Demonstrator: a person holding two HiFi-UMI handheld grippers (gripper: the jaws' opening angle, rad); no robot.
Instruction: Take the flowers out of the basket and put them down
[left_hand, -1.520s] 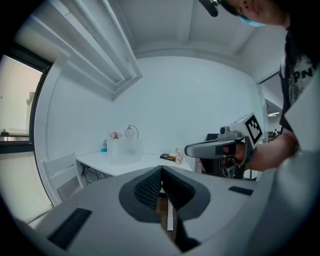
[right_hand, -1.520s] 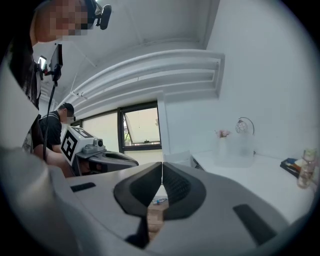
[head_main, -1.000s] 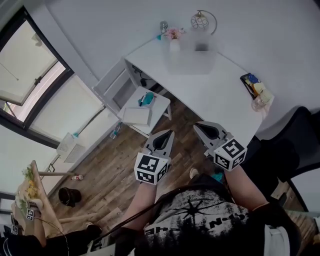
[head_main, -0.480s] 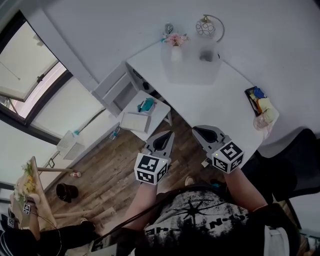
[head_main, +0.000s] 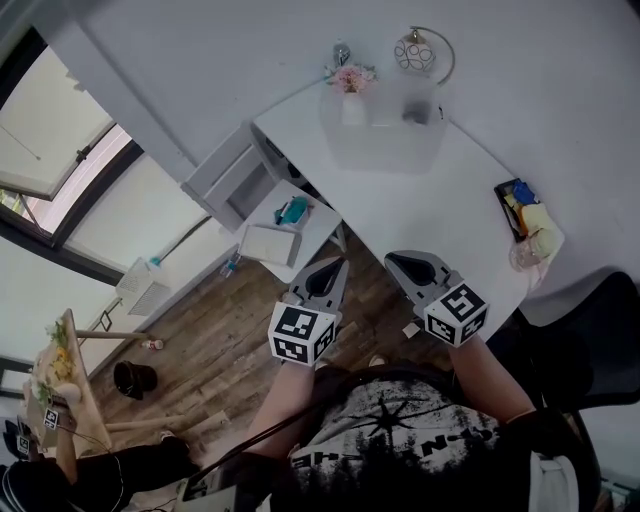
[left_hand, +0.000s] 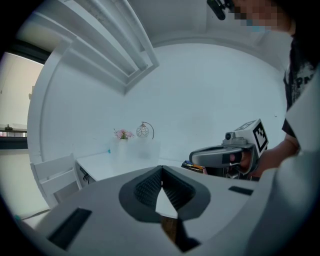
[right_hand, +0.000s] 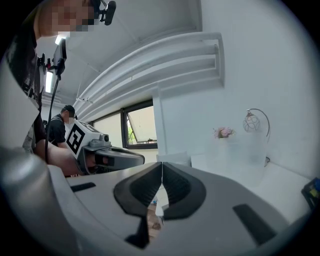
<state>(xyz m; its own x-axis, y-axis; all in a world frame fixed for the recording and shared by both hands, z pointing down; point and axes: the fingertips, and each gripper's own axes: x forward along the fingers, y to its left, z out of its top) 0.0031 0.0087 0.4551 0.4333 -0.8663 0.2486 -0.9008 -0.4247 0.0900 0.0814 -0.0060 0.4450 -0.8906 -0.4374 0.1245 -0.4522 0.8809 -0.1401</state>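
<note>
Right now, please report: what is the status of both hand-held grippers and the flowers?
Left hand-held gripper and right hand-held gripper shut, empty, short of the table. Pink flowers untouched, at the basket, far end. Bare tabletop between.

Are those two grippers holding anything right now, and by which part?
Nothing is held. The left gripper and the right gripper are both shut and empty; the pink flowers stand away on the white table.

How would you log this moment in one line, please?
left gripper: shut, empty | right gripper: shut, empty | flowers: on table, not yet reached
</note>
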